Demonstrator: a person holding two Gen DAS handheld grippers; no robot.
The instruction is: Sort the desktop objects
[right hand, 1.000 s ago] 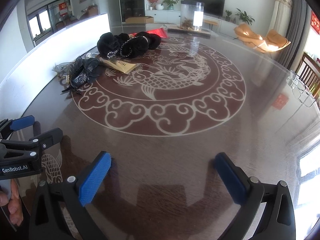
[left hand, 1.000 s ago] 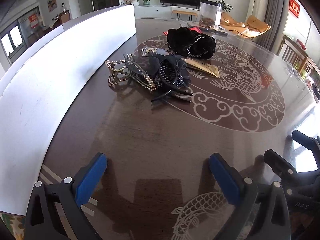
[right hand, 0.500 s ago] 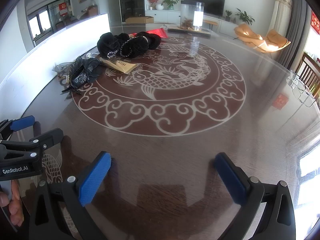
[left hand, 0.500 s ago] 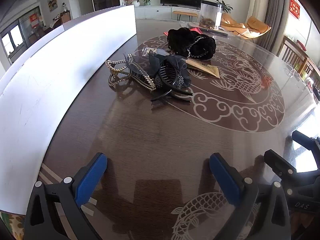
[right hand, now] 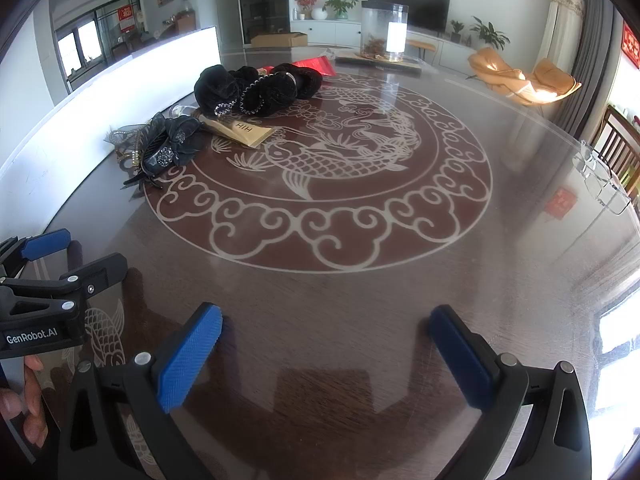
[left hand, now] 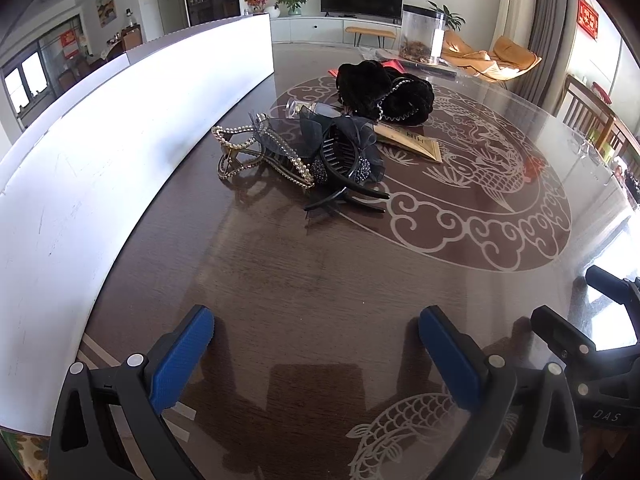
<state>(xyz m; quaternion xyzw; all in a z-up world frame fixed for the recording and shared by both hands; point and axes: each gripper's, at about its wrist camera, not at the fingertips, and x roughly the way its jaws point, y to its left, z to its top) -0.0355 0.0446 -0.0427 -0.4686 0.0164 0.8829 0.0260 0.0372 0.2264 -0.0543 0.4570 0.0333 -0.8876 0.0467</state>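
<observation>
Frankly, almost nothing has shifted over the last second: in the left wrist view the left gripper (left hand: 316, 338) sits where it was, its blue ribbed fingers (left hand: 182, 354) spread wide with only bare worktop (left hand: 304, 280) between them, and the pile at twelve o'clock looks a touch nearer at most. To my eye that means sorting has not started and nothing has been picked. From here the black hair claw (left hand: 344, 168), glossy plastic with comb teeth, gauzy bows and dark rhinestone studs, lies touching the pearl-edged clip (left hand: 248, 152), an angular gold frame strung with small beads. Behind them, toward one o'clock, sit the plush black scrunchies (left hand: 380, 90) trimmed with silver chain, a flat tan sachet (left hand: 412, 142) and a small clear bottle (left hand: 308, 109) on its side. A tall white board (left hand: 120, 120) curves along the nine o'clock edge. In the right wrist view the right gripper (right hand: 324, 336) is likewise unmoved and wide open over the glassy dark wood, holding nothing; the same heap lies well apart at ten to eleven o'clock, on the rim of the inlaid fish medallion (right hand: 320, 160), with a clear jar (right hand: 384, 34) far off at twelve o'clock. The left gripper shows at nine o'clock, open too.
</observation>
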